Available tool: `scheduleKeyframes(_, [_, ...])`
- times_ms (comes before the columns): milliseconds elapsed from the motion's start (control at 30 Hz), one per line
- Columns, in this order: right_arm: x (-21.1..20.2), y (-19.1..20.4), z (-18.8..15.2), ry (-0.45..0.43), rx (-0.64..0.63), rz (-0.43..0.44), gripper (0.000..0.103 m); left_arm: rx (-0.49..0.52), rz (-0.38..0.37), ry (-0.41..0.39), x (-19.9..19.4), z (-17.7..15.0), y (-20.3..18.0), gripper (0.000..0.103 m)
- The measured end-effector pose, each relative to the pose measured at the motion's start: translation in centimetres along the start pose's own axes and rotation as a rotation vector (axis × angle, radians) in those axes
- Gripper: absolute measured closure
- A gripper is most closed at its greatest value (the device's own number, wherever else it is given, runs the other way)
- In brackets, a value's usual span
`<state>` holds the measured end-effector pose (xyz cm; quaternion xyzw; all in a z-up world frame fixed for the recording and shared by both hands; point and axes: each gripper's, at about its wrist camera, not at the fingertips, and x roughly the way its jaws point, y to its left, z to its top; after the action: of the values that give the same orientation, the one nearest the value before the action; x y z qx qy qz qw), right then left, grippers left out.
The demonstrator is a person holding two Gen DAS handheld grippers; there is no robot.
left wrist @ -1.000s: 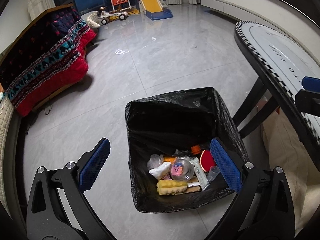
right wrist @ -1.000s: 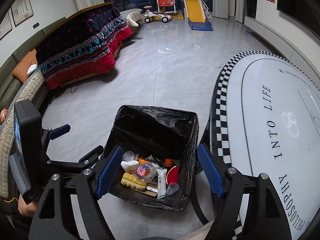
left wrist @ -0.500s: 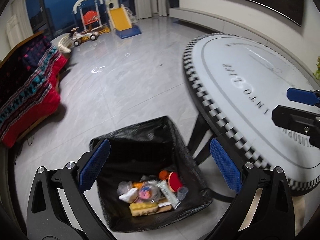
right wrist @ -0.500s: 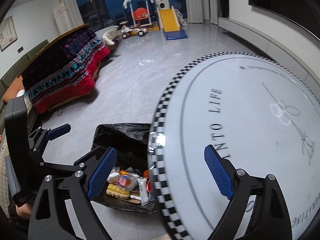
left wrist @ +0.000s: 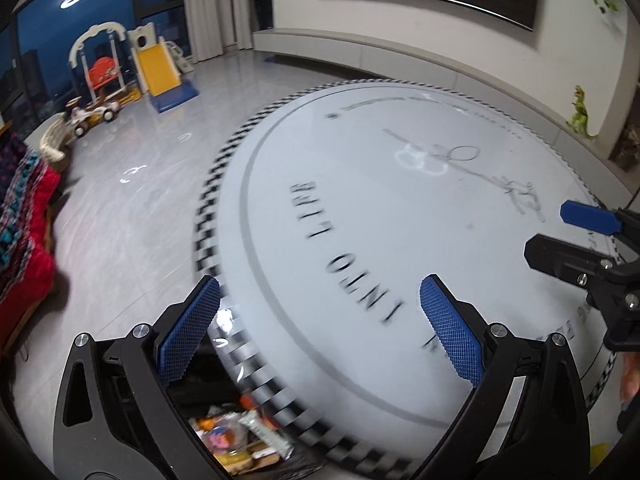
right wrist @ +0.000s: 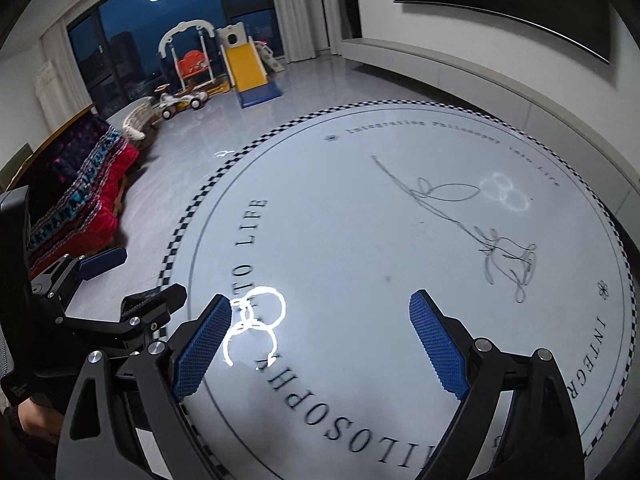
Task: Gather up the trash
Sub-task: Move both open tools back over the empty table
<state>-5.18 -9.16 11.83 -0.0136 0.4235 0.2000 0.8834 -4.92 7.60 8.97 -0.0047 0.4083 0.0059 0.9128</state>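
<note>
Looking through the left wrist view, the left gripper [left wrist: 316,316] is seen wide open and empty above the bench [left wrist: 400,220]; bagged trash [left wrist: 240,440] lies below its edge. In the right view, the right gripper [right wrist: 320,336] is likewise spread, empty. Searching for remaining litter is judged next.

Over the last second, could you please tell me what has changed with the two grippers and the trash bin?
Both grippers swung up and away from the trash bin toward the round table. The left gripper now looks across the tabletop, with the bin only at the bottom edge of its view; the right gripper no longer sees the bin. Nothing was grasped or released. Both stayed open and empty, and the trash stayed in the bin.
</note>
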Motion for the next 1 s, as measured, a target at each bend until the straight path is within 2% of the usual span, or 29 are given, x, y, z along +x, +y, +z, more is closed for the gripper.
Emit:
scheduleKeyframes(233, [-0.1, -7.6, -1.6, -0.022, 0.126, -0.123, 0.009, 0.069, -0.077, 0.002, 4.1, 2.4, -6.2, 0.006])
scheduleKeyframes(433, [1.2, -12.2, -3.1, -0.007, 0.214, -0.189, 0.009, 0.122, -0.082, 0.025, 7.9, 3.2, -10.0, 0.006])
scheduleKeyframes(600, [3.3, -13.7, -3.6, 0.014, 0.241, -0.207, 0.009, 0.105, -0.077, 0.045, 9.9, 3.2, -10.0, 0.006])
scheduleKeyframes(900, [6.6, -14.0, -3.4, 0.034, 0.219, -0.246, 0.009, 0.080, -0.053, 0.070, 12.2, 3.2, -8.5, 0.006])
scheduleKeyframes(1000, [7.4, -14.4, -3.4, 0.043, 0.218, -0.261, 0.009, 0.065, -0.075, 0.105, 12.9, 3.2, -8.2, 0.006])
